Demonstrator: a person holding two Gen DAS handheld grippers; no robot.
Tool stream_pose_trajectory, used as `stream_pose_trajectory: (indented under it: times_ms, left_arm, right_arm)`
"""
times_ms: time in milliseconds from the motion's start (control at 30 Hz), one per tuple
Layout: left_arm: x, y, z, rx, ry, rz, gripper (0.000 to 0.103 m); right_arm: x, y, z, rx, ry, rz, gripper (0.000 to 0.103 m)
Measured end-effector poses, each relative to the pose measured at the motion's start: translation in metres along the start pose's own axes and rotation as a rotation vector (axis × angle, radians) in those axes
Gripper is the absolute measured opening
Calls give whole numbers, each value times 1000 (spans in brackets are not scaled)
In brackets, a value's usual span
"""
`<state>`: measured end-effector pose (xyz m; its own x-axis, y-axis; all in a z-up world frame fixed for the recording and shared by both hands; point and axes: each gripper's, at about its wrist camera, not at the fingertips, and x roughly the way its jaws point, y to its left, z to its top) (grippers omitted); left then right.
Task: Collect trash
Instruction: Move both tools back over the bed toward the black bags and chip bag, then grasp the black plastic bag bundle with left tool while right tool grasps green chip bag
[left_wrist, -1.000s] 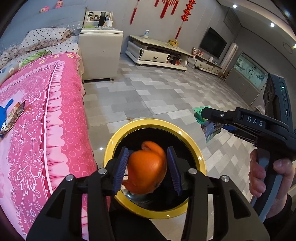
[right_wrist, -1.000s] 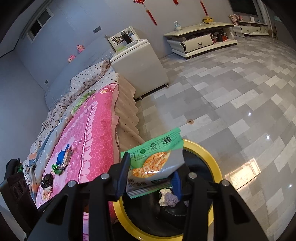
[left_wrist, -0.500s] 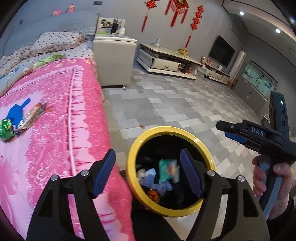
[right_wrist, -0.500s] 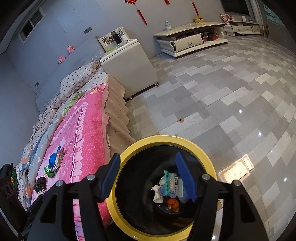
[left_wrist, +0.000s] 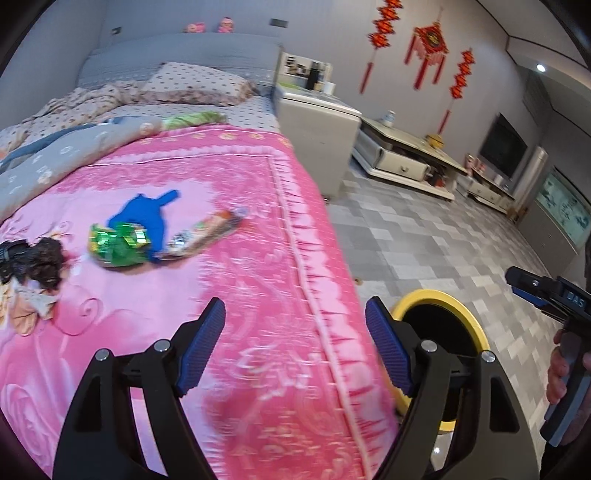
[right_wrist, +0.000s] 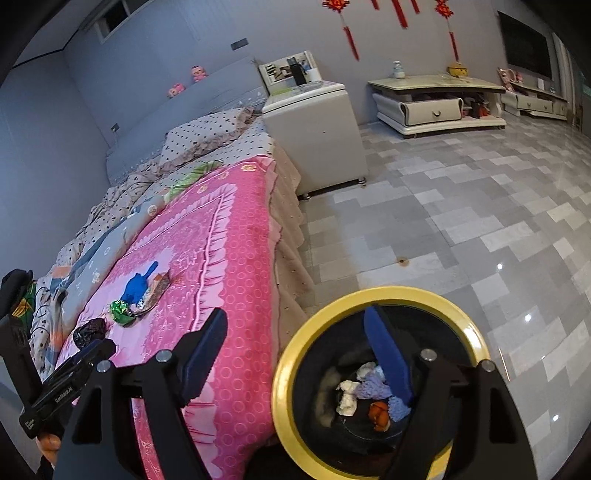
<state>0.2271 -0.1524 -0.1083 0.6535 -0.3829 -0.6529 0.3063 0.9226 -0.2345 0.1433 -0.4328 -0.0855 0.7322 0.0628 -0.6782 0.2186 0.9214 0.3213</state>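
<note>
A yellow-rimmed black bin (right_wrist: 284, 354) stands on the floor beside the bed and holds orange, white and purple scraps. It also shows in the left wrist view (left_wrist: 469, 321). On the pink bedspread (left_wrist: 240, 295) lie a blue item (left_wrist: 147, 214), a green foil wrapper (left_wrist: 118, 243), a flat snack wrapper (left_wrist: 210, 229) and a dark crumpled piece (left_wrist: 40, 262). My left gripper (left_wrist: 295, 347) is open and empty above the bedspread near the bed's edge. My right gripper (right_wrist: 299, 354) is open and empty over the bin's left rim.
A white cabinet (right_wrist: 317, 125) stands at the head of the bed. A low TV stand (right_wrist: 436, 99) lines the far wall. Grey tiled floor (right_wrist: 461, 221) spreads to the right. Pillows and a quilt (left_wrist: 110, 99) lie at the bed's head.
Both grippers opened and dropped the orange item and the green snack packet into the bin. Both then swung left, the left one from over the bin to over the bed.
</note>
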Motion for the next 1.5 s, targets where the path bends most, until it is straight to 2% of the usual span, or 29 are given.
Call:
stream_pose_trajectory:
  times_ms: [200,433,567,833,1033,1200,1500]
  left_arm:
    - [-26,82,8,-83,-46,123,75]
    - [-60,189,19,-212,-105,300,75]
    - [-72,247,24,-287,-112,396,75]
    - [-68,339,33,-447,-71,477,75]
    - [-40,382,34,-551,2,526,75]
    - [-15,406,33,-607,45,580,75]
    - [23,427,43,-628,93,610,74]
  right_arm:
    - [19,68,4,-105,-6,90,82]
    - [54,153,0,-232,11,176,83]
    - [82,202,-6,-310,35,232,83]
    - [138,286,-23,-491,77,310,83]
    - [174,329,-37,-613,110,329,83]
    - [198,349,-45,-673,123,311,83]
    - [241,378,-52,-782,132,277,83]
